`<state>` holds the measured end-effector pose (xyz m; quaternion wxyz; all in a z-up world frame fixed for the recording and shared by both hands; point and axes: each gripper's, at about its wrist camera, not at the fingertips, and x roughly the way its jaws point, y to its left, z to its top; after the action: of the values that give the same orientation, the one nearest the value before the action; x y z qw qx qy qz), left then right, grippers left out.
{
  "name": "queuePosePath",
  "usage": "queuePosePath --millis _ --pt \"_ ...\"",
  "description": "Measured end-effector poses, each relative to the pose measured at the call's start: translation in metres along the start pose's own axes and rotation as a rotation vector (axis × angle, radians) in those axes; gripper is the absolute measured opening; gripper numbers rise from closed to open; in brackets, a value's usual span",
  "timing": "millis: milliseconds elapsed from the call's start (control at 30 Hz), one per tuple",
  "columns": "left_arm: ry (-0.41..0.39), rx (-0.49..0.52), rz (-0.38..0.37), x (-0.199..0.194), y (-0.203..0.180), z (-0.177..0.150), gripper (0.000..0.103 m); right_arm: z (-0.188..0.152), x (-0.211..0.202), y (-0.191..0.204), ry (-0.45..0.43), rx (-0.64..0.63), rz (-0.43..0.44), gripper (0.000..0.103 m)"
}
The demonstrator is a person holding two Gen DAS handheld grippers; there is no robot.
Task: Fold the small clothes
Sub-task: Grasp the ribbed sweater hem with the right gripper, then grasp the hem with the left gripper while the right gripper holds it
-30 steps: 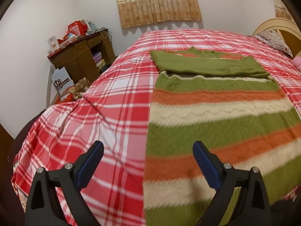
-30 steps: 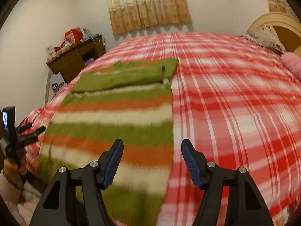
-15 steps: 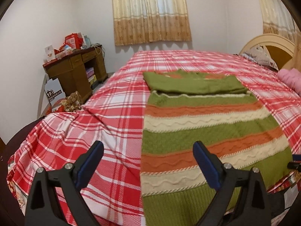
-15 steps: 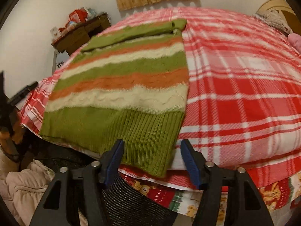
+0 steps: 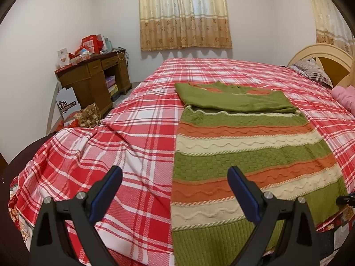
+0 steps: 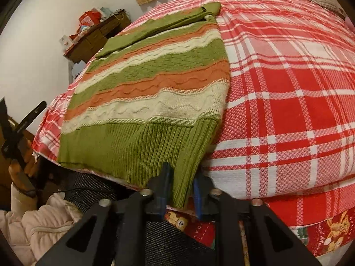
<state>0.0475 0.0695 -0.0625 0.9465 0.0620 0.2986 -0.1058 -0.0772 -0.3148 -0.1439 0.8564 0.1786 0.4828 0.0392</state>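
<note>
A knitted sweater (image 5: 244,150) striped green, orange and cream lies flat on the bed, its sleeves folded across the far end. My left gripper (image 5: 175,190) hovers open above the near part of the bed, straddling the sweater's left edge with nothing between its fingers. The same sweater (image 6: 155,84) shows in the right wrist view, with its green ribbed hem hanging over the bed's front edge. My right gripper (image 6: 182,173) is shut on the hem's near right corner, and the fabric is pinched between its blue pads.
The bed (image 5: 137,133) has a red and white plaid cover. A cluttered wooden desk (image 5: 93,77) stands at the left wall. A headboard (image 5: 321,59) and a pink pillow (image 5: 344,97) are at the far right. A pale jacket sleeve (image 6: 40,221) is at the lower left.
My right gripper has dropped to the bed's front edge and closed on the sweater's hem corner. My left gripper has lifted a little and stayed open.
</note>
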Motion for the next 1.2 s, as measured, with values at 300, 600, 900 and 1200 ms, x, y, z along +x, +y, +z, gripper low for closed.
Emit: queuePosePath --millis 300,600,900,1200 --pt "-0.025 -0.027 0.016 -0.003 0.014 0.012 0.098 0.047 -0.022 0.022 -0.085 0.040 0.217 0.007" --pt "-0.017 -0.055 0.048 0.003 0.039 0.015 0.098 0.128 0.000 0.007 -0.217 0.132 0.165 0.007" --pt "0.013 -0.033 0.000 0.020 0.047 0.018 0.098 0.151 0.054 -0.033 -0.212 0.268 0.063 0.006" --pt "0.088 0.089 -0.176 0.043 0.015 0.004 0.098 0.152 0.058 -0.031 -0.212 0.251 0.051 0.006"
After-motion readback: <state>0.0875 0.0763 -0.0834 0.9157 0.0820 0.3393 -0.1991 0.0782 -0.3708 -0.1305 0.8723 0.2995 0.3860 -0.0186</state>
